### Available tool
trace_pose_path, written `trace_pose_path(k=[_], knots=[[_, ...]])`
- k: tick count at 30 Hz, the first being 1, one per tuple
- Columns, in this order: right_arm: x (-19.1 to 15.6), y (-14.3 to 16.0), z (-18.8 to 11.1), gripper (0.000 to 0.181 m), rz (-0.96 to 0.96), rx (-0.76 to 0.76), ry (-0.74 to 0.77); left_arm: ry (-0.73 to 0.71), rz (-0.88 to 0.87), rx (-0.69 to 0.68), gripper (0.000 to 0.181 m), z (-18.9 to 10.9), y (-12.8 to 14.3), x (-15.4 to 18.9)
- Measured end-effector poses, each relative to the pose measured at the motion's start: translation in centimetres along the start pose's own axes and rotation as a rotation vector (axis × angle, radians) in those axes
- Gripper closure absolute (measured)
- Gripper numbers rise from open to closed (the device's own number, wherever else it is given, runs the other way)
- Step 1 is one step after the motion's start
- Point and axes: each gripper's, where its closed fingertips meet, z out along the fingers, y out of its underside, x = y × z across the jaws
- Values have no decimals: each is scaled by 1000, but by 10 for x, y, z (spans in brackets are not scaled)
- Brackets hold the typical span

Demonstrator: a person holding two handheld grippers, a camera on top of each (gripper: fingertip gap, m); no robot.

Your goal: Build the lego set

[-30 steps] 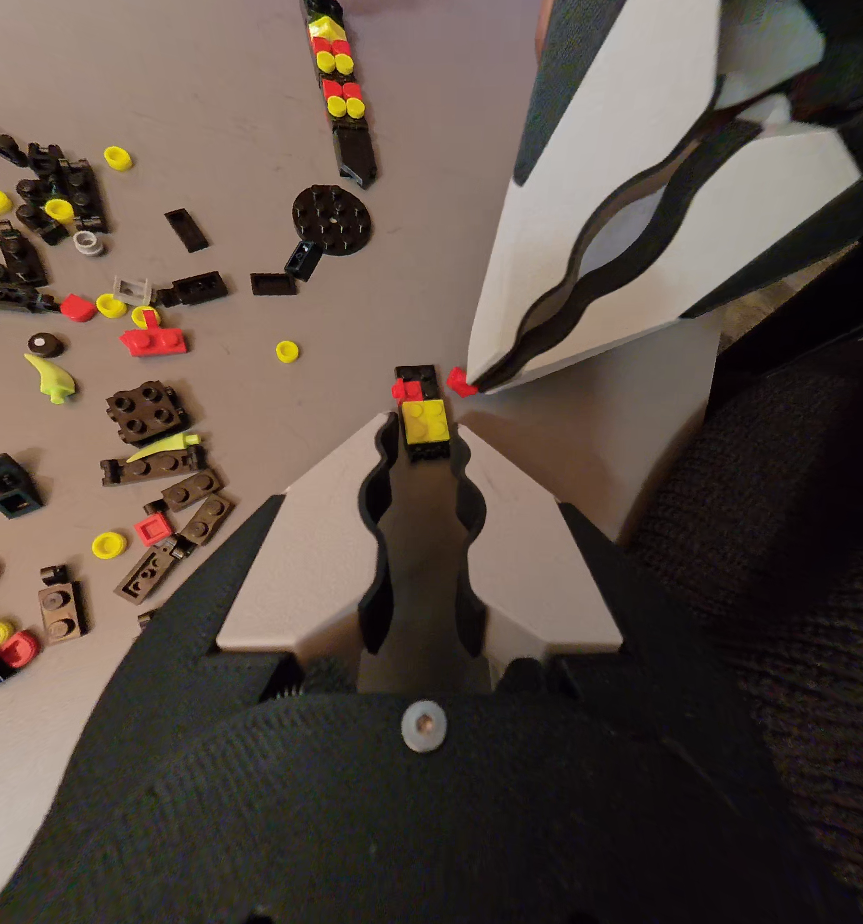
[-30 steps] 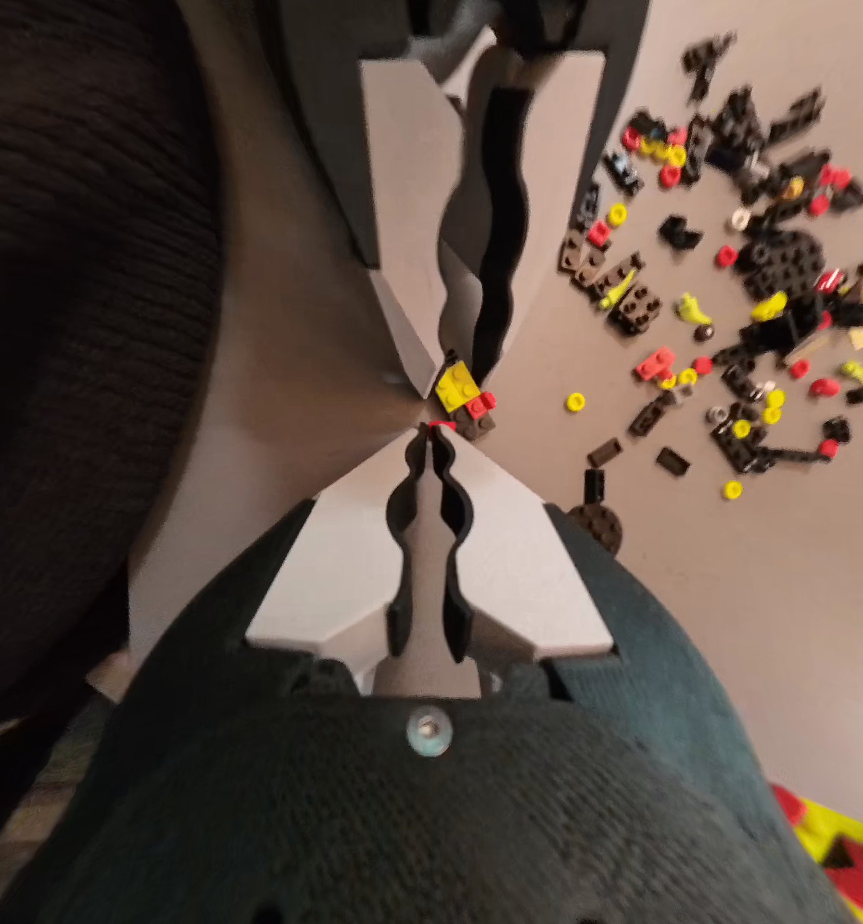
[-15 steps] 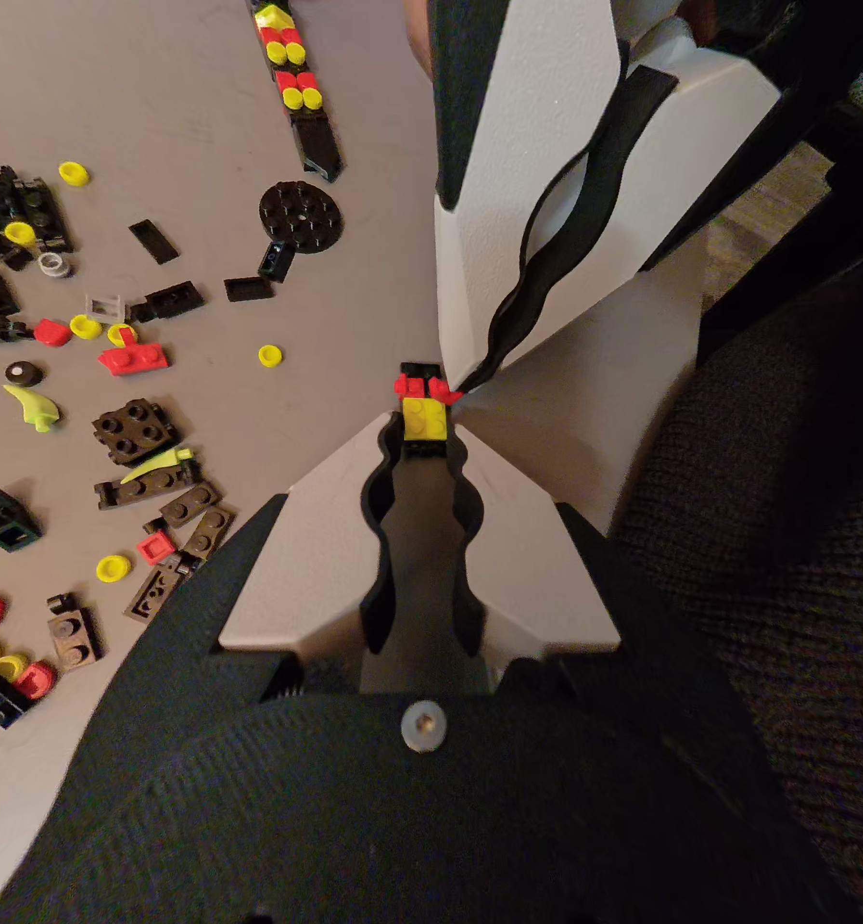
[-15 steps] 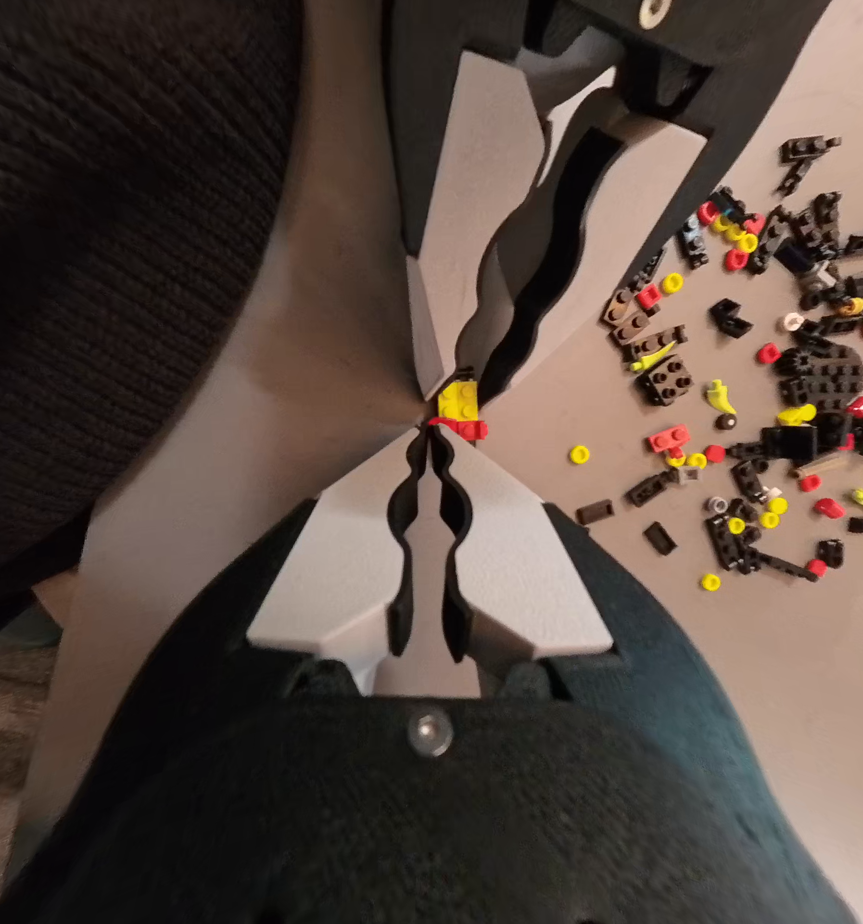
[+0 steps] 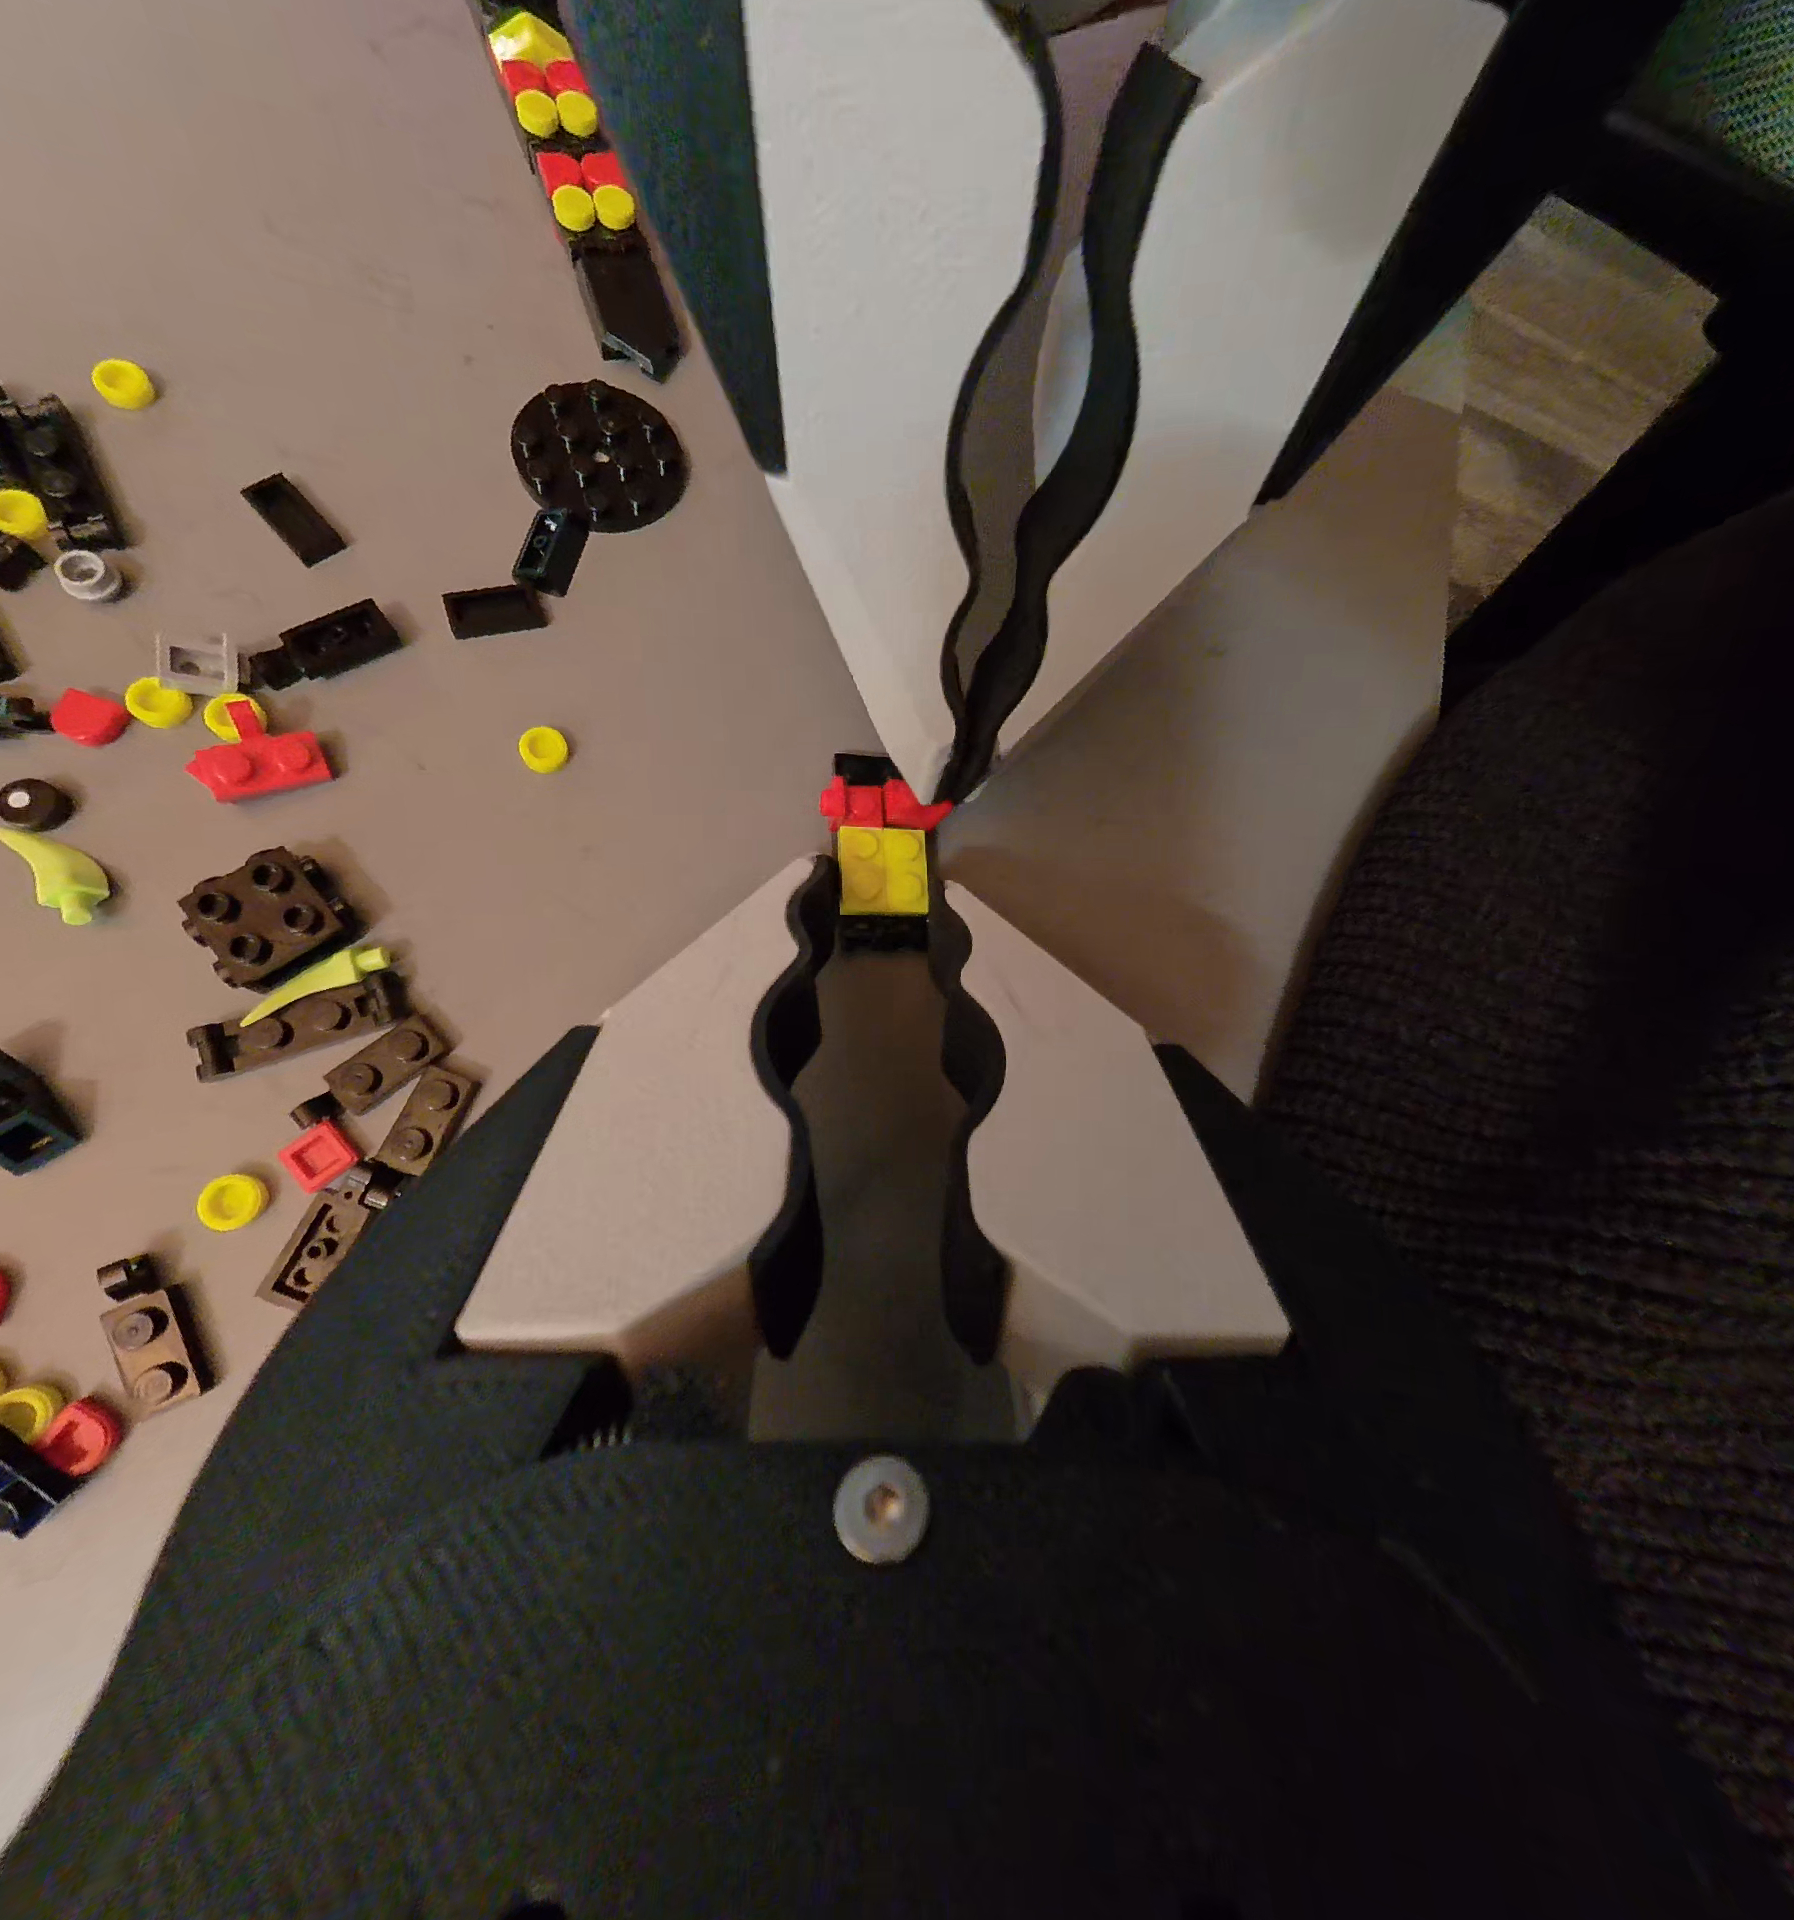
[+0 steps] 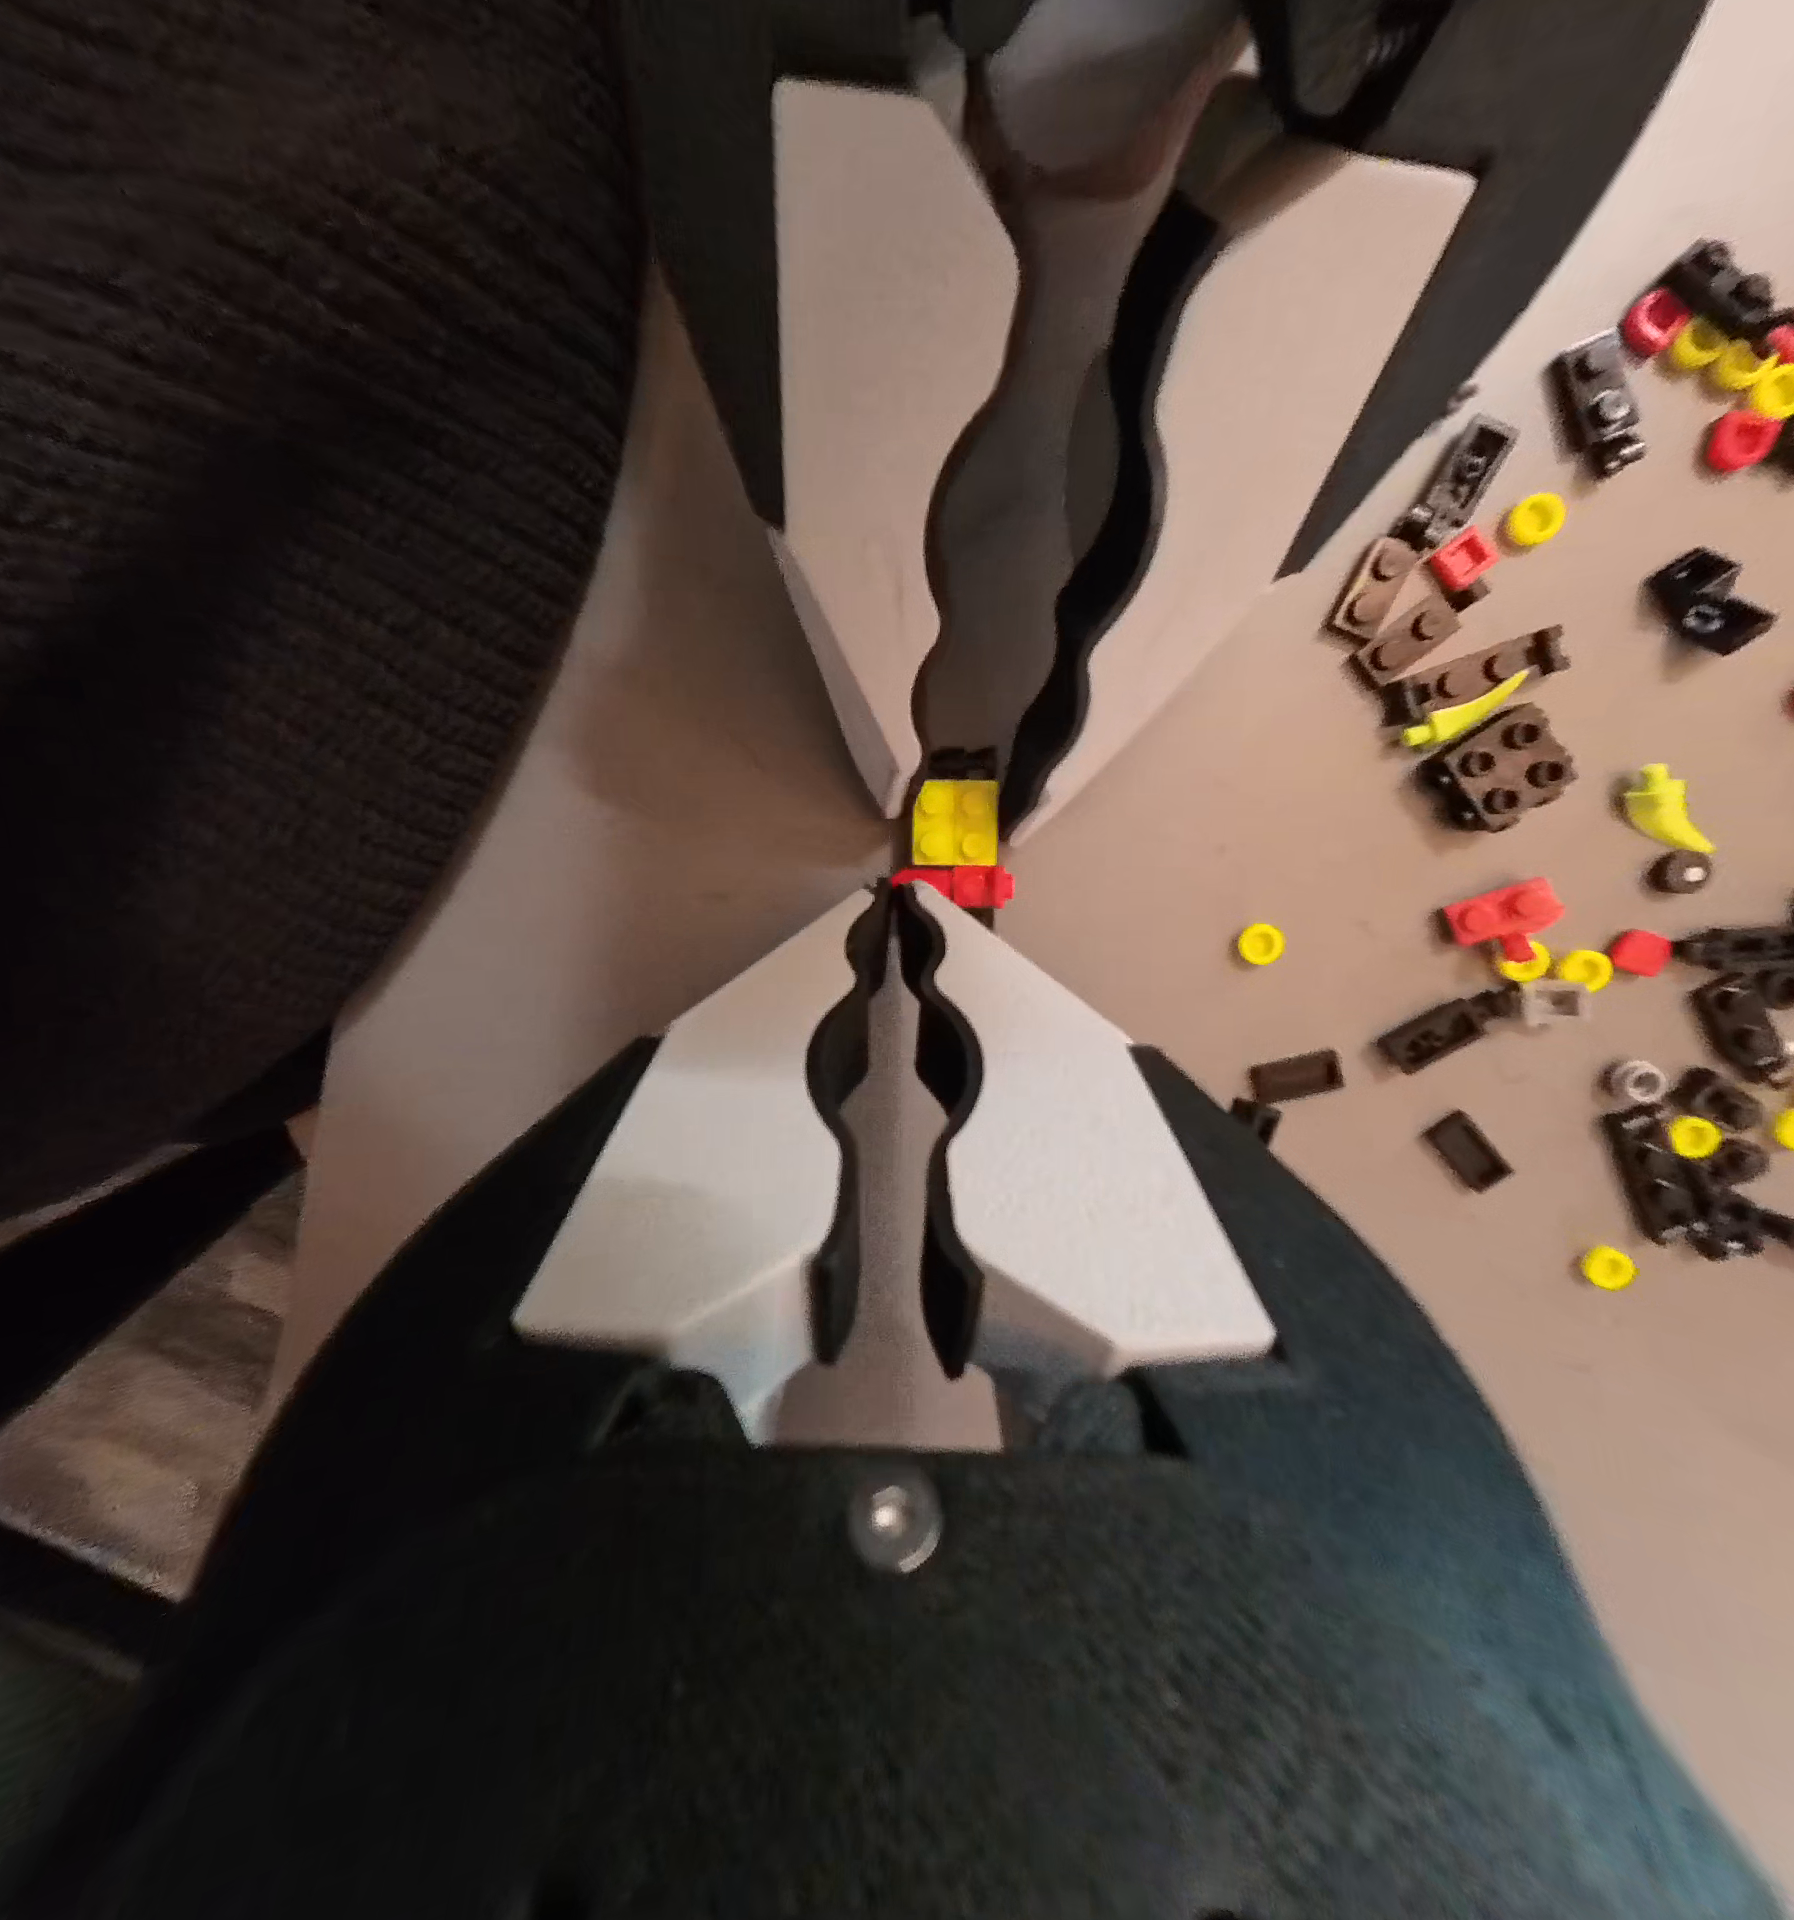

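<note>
Between my wavy pads: left gripper (image 5: 880,904) clenches studded yellow-and-black assembly (image 5: 880,871).
Right gripper (image 6: 888,902): pinches small red plate (image 6: 960,884).

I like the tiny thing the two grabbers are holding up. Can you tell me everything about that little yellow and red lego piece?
The small lego assembly is shiny plastic: a black base, a yellow four-stud plate on top, and red pieces past it. The left gripper is shut on its black and yellow end, holding it above the table. The right gripper pinches a small red piece that is touching the red end.
</note>
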Motion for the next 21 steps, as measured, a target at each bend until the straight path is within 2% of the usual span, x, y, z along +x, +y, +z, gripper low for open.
trace_pose_path(k=[12,21], knots=[[1,-1,-1,181,78,58,-192,-7,-8,2,167,0,0,0],[-1,-2,0,181,92,22,-327,-37,-2,1,167,1,0,-1]])
